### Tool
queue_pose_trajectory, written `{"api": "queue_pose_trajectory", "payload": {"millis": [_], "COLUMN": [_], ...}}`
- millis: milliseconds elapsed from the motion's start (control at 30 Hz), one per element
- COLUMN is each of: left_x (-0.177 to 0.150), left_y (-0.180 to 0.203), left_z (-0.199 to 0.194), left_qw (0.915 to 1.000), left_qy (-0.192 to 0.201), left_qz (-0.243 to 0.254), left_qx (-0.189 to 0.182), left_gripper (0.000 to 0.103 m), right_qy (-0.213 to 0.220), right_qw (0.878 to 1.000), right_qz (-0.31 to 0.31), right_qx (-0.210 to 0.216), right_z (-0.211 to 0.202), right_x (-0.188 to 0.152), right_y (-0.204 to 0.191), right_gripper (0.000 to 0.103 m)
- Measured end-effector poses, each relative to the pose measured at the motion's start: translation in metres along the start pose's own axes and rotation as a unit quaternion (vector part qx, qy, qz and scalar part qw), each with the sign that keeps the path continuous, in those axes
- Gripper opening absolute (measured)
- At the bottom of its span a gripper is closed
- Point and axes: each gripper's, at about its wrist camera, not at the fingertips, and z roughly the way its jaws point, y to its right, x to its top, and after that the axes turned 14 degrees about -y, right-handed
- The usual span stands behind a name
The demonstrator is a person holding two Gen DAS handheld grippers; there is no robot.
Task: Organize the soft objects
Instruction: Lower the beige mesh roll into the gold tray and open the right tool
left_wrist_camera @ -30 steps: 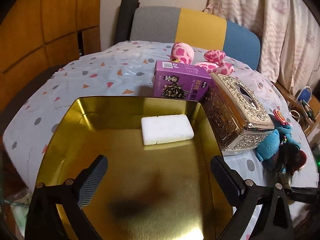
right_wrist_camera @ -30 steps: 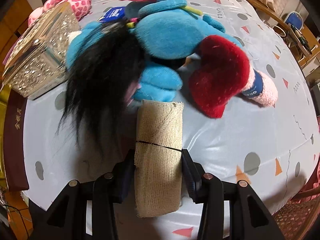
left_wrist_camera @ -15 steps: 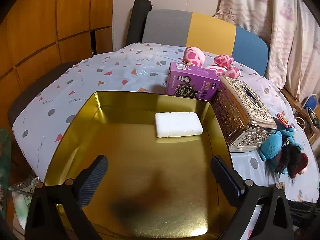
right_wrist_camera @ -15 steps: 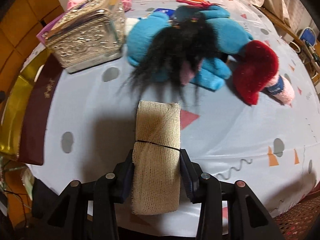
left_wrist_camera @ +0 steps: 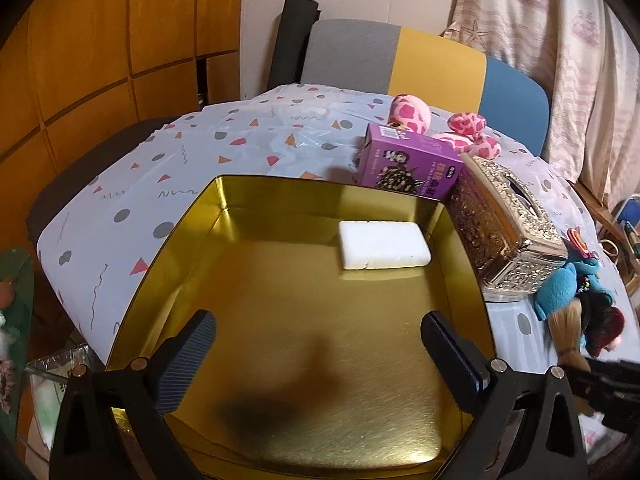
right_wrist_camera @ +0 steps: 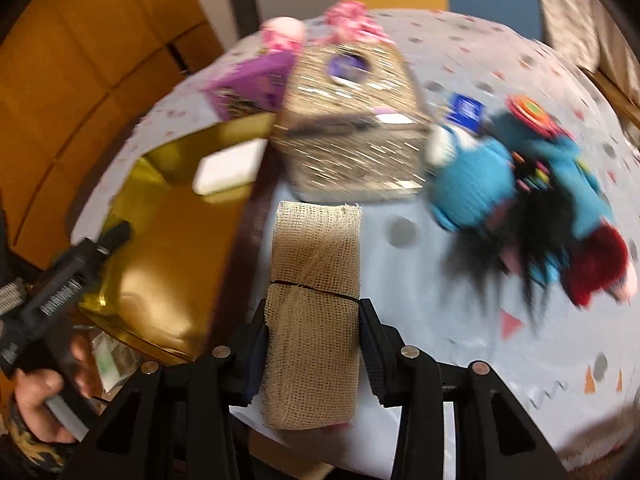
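My right gripper (right_wrist_camera: 312, 344) is shut on a beige gauze roll (right_wrist_camera: 314, 288) and holds it above the table, just right of the gold tray (right_wrist_camera: 168, 248). The roll's end also shows in the left wrist view (left_wrist_camera: 566, 328). My left gripper (left_wrist_camera: 320, 356) is open and empty over the near part of the gold tray (left_wrist_camera: 320, 420). A white foam block (left_wrist_camera: 382, 245) lies in the tray's far right part. A blue plush doll with black hair (right_wrist_camera: 532, 196) lies on the table to the right, also visible in the left wrist view (left_wrist_camera: 576, 292).
A silver ornate tissue box (left_wrist_camera: 508, 236) stands right of the tray. A purple carton (left_wrist_camera: 408, 164) stands behind the tray, with pink spotted plush toys (left_wrist_camera: 440, 128) beyond it. A chair (left_wrist_camera: 420, 60) stands behind the table. The right wrist view is motion-blurred.
My right gripper has carried the gauze roll up and to the left, away from the blue doll towards the tray. My left gripper has pulled back a little and stays open.
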Motion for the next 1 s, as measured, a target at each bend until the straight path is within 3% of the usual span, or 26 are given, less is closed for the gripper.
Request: {"api": "queue_pose_trajectory", "payload": {"millis": [333, 600, 767, 867, 1000], "left_x": [-0.003, -0.003, -0.005, -0.006, -0.006], "left_y": [-0.024, -0.043, -0.047, -0.045, -0.039], "left_z": [0.003, 0.006, 0.01, 0.012, 0.012], "left_qw": [0.9996, 0.9989, 0.9987, 0.999, 0.9993], "left_qy": [-0.002, -0.007, -0.011, -0.012, -0.011], "left_qz": [-0.027, -0.046, -0.049, -0.044, -0.035], "left_qx": [-0.002, -0.001, -0.002, 0.0, -0.002], "left_gripper": [0.103, 0.103, 0.103, 0.103, 0.103], "right_qy": [-0.002, -0.033, -0.023, -0.008, 0.015], "right_qw": [0.999, 0.999, 1.0, 1.0, 1.0], "right_qz": [-0.035, -0.009, -0.012, -0.015, -0.01], "right_qx": [0.032, 0.016, 0.018, 0.0, 0.011], "right_z": [0.025, 0.072, 0.076, 0.074, 0.062], "right_x": [0.055, 0.097, 0.098, 0.095, 0.086], "right_y": [-0.057, -0.078, -0.079, -0.08, -0.075], "right_gripper": [0.041, 0.044, 0.045, 0.052, 0.052]}}
